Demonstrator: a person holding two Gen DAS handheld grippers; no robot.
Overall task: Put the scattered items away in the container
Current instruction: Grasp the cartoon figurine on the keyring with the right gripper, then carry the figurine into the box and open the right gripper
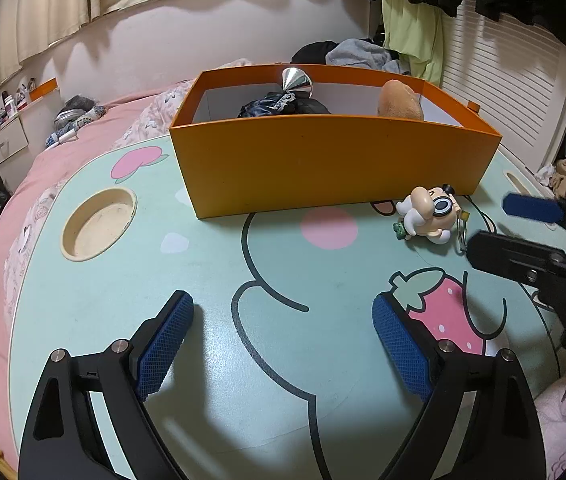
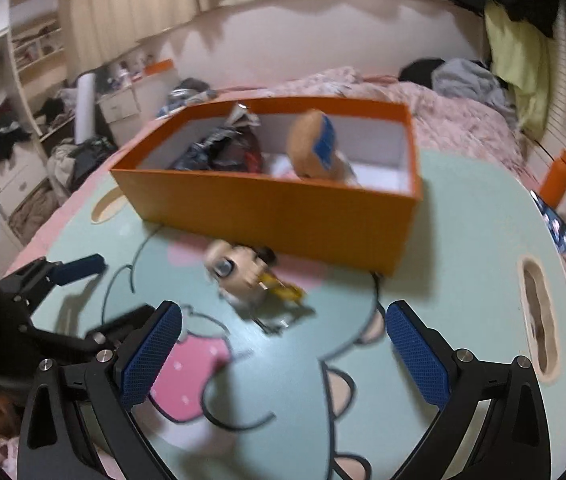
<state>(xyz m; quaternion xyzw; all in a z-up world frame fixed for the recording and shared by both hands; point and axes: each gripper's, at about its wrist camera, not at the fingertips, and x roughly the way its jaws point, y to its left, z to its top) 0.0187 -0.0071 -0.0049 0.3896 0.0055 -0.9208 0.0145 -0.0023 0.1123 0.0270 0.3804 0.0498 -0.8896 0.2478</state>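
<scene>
The left gripper (image 1: pixel 283 344) hangs over the mint-green lap table (image 1: pixel 203 264) with its blue-padded fingers (image 1: pixel 165 344) spread wide and nothing between them; below the gap lies only the printed cartoon outline, with a pink strawberry print (image 1: pixel 449 316) just by the right-hand pad. The right gripper (image 2: pixel 283 356) is likewise spread apart and empty, hovering above the same tabletop. In the left wrist view it shows at the right edge, near the toy; in the right wrist view the left gripper shows at the left edge.

Ahead of both claws lies a small cartoon figure keychain (image 1: pixel 429 216) — cream body, big round eye, dark tuft on its head — on its side on the table, just in front of the orange box (image 1: pixel 331 164), near the box's right front corner as the left wrist camera sees it. A metal ring (image 1: pixel 461 232) lies against the figure. In the right wrist view the figure is blurred, and a yellow piece (image 2: pixel 283 288) lies beside it.

The orange box stands on the far half of the table, open-topped, white inside. It holds a dark crumpled bundle (image 1: pixel 271 106), a shiny silver cone (image 1: pixel 295 80) and a tan plush toy (image 1: pixel 399 100).

A round cup recess (image 1: pixel 99 224) sits in the table's left part. The table rests on a pink bed (image 1: pixel 15 216), with clothes (image 1: pixel 359 54) piled beyond.
</scene>
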